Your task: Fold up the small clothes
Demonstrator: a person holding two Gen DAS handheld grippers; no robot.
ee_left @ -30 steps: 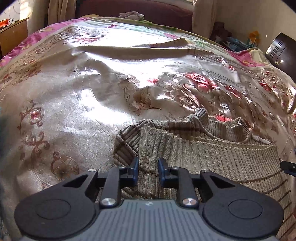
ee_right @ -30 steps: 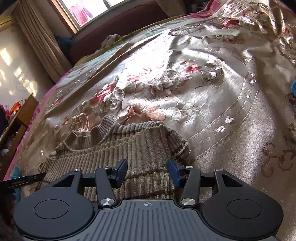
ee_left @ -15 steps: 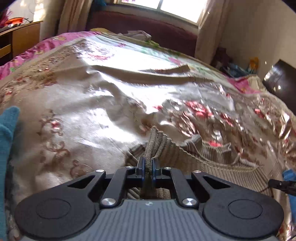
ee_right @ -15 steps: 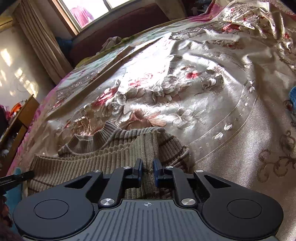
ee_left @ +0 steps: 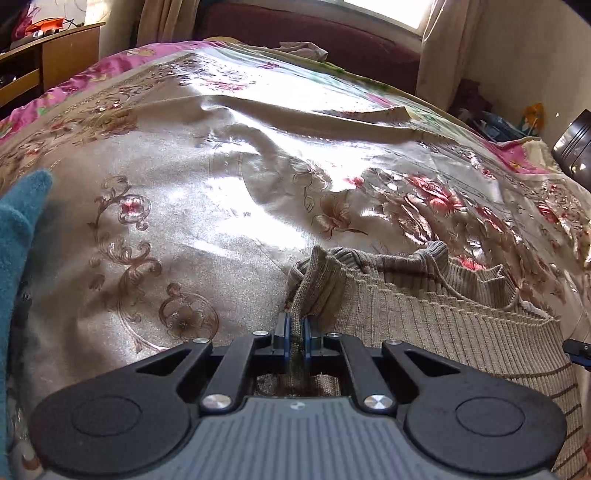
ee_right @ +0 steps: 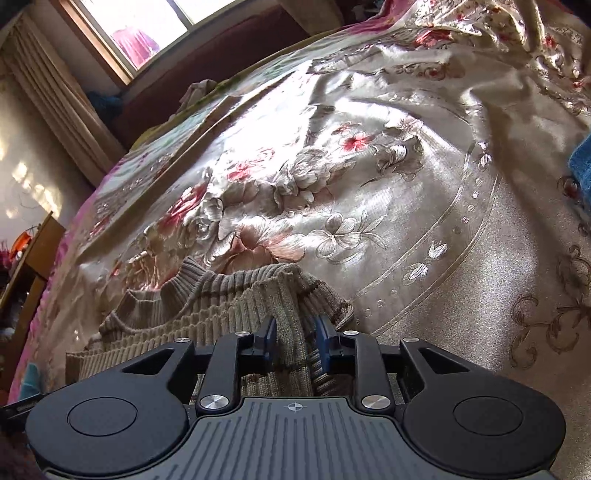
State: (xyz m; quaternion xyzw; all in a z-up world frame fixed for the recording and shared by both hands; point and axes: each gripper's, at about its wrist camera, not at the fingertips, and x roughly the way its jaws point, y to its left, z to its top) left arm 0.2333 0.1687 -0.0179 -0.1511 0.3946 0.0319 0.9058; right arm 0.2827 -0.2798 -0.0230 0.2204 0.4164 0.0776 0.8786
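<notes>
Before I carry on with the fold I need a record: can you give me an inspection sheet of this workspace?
Surface: shiny floral bedspread, wrinkled, sunlit.
Job's things: ribbed beige sweater lying flat, collar away from the cameras, both near shoulders pinched up.
Clutter: teal cloth at the left edge; blue cloth at the right edge; crumpled garment at the far side.
Grippers: left claw shut on the sweater; right claw opening, a sweater fold between its pads.
Cables: nothing seen.
Surroundings: window, curtains, wooden desk.
</notes>
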